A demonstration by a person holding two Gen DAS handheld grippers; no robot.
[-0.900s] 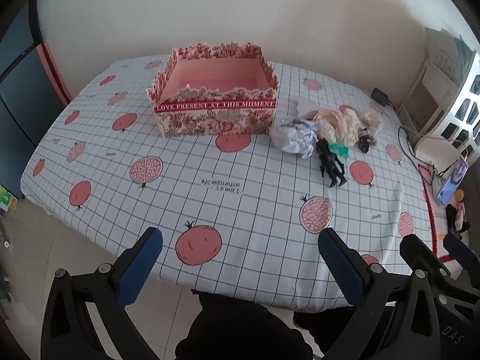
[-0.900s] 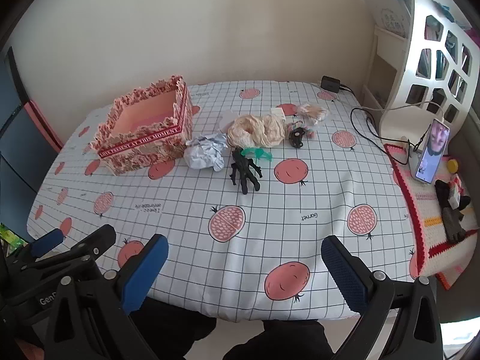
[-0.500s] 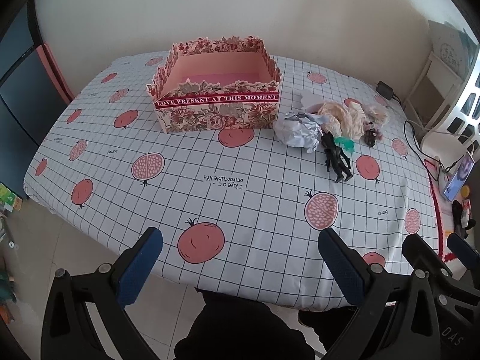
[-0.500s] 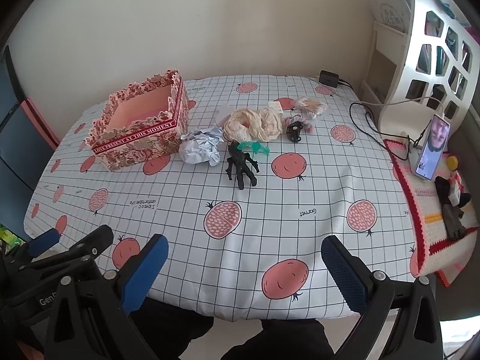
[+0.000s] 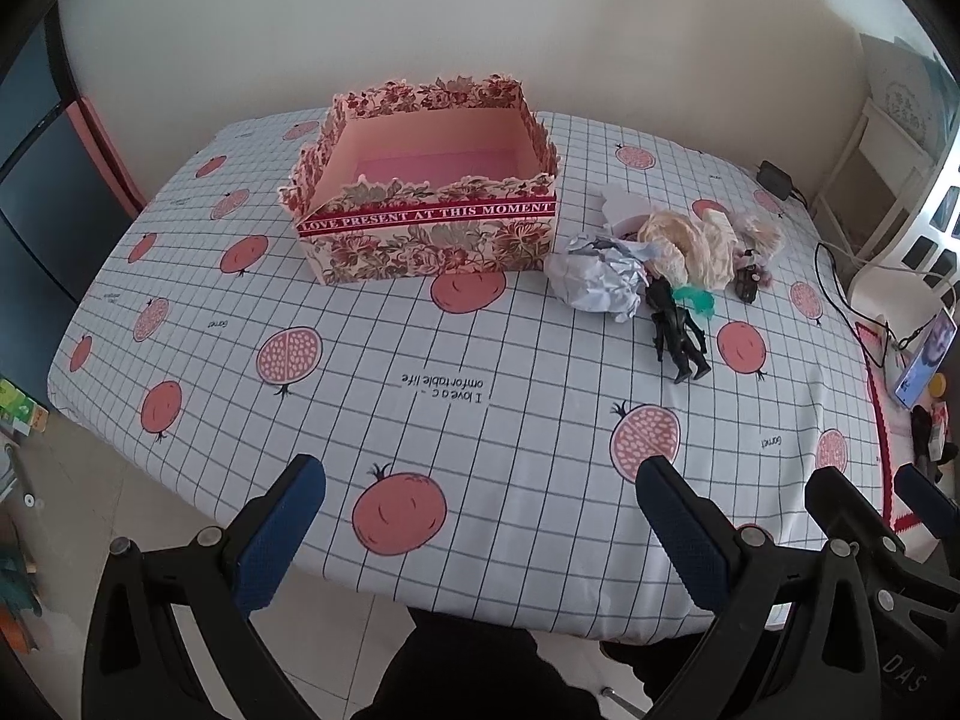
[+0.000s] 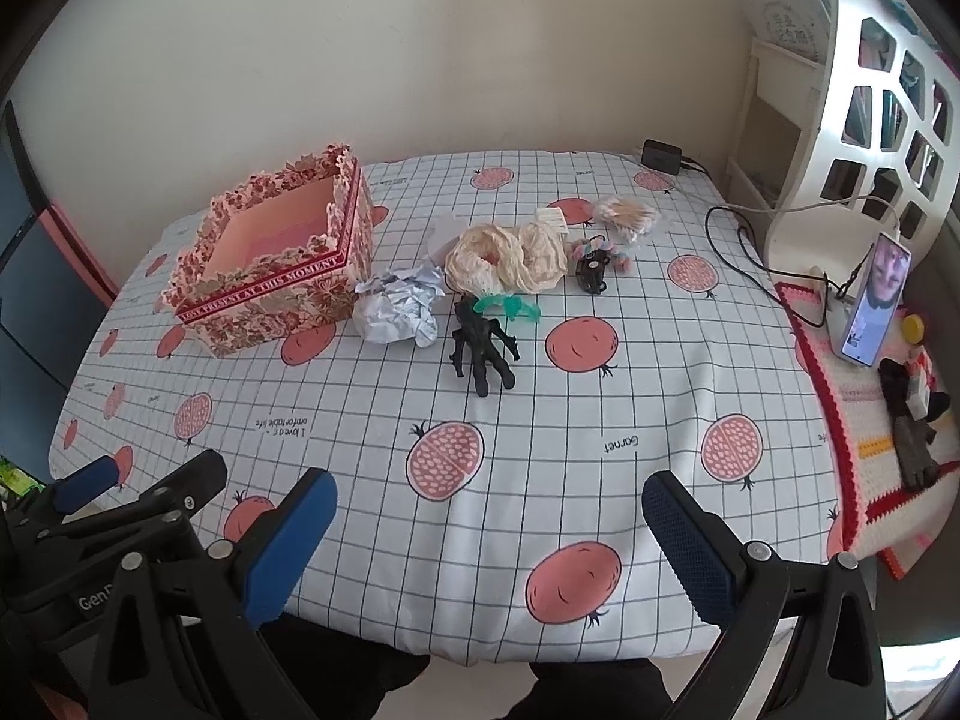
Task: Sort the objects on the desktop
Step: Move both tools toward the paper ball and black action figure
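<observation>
An open floral gift box [image 5: 429, 240] [image 6: 273, 294] with a pink inside stands at the back left of the table. Right of it lies a cluster: crumpled silver-white paper [image 5: 594, 279] [image 6: 399, 309], a cream lace cloth [image 5: 690, 246] [image 6: 510, 258], a black action figure [image 5: 675, 330] [image 6: 483, 348], a green plastic bit [image 5: 696, 300] [image 6: 510, 306], a small black charm [image 6: 591, 270] and a clear packet [image 6: 627, 213]. My left gripper [image 5: 480, 480] and right gripper [image 6: 489, 498] hang open over the table's near edge, nothing between their fingers.
The table wears a white grid cloth [image 6: 540, 420] with pomegranate prints. At the right, a phone [image 6: 873, 300] on a stand, cables and small items sit on a crocheted mat [image 6: 870, 438]. A white shelf [image 6: 870, 90] stands behind. A black adapter [image 6: 660, 156] lies at the back edge.
Both views have drawn back and risen a little, so the table and its objects sit lower and farther. Nothing on the table moved; both grippers stayed open.
</observation>
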